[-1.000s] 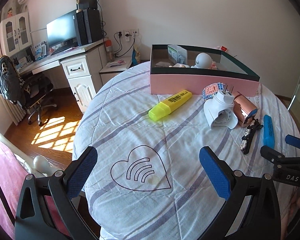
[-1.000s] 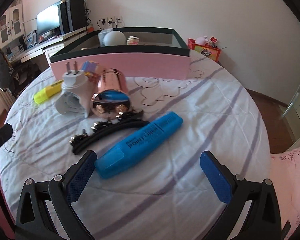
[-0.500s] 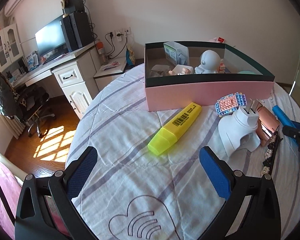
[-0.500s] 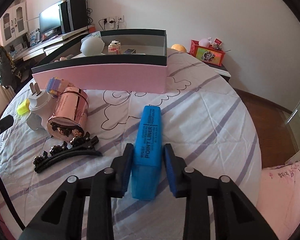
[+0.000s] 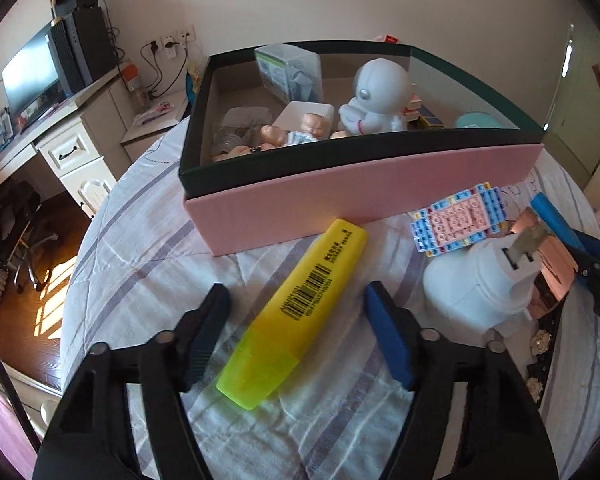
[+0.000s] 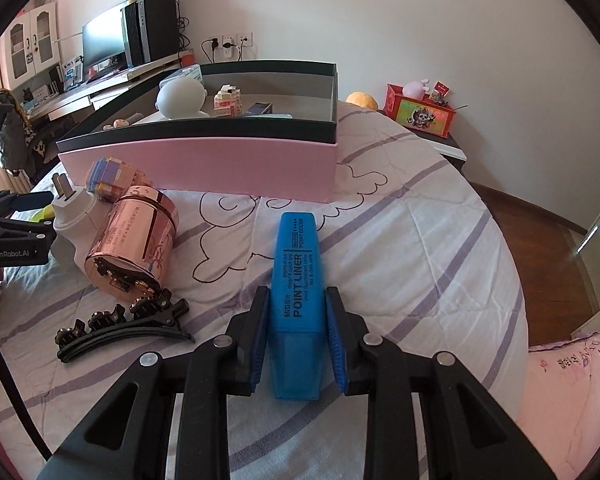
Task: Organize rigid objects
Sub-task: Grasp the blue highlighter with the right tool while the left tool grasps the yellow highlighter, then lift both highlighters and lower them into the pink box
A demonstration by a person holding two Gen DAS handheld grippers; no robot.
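The yellow highlighter [image 5: 300, 308] lies between my left gripper's [image 5: 296, 336] closing jaws, pads not yet touching, long axis angled toward the pink box [image 5: 360, 188] ahead. My right gripper [image 6: 296, 340] is clamped on the blue highlighter [image 6: 298, 296], pointing boxward.

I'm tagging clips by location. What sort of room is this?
Most likely a bedroom with a study corner: a quilted bedspread serves as the work surface, a desk with a monitor stands by the wall, and an office chair sits beside it.
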